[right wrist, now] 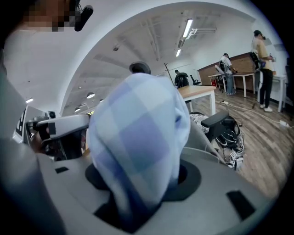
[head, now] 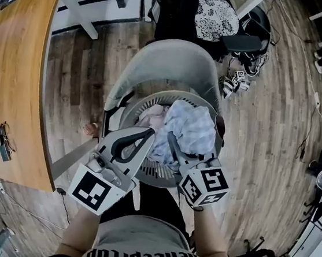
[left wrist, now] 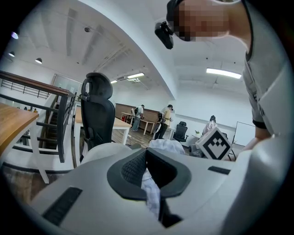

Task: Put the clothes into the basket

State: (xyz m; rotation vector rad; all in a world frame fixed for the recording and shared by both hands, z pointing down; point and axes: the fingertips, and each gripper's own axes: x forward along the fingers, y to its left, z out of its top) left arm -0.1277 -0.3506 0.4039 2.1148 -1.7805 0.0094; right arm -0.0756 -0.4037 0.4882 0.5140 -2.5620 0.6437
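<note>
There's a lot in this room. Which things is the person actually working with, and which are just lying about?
In the job: blue checked cloth, clamped by left gripper and right gripper; basket; pinkish cloth inside it.
Lying about: wooden table; glasses on it; patterned cushion.

Basket (head: 130,105) sat on chair seat (head: 169,59). Garment (head: 191,129) lay in basket, right half. Left gripper (head: 147,134) at basket's near-left rim, right gripper (head: 173,144) at near-right rim. Table (head: 16,78) left of basket; office chair (head: 213,12) behind basket.
</note>
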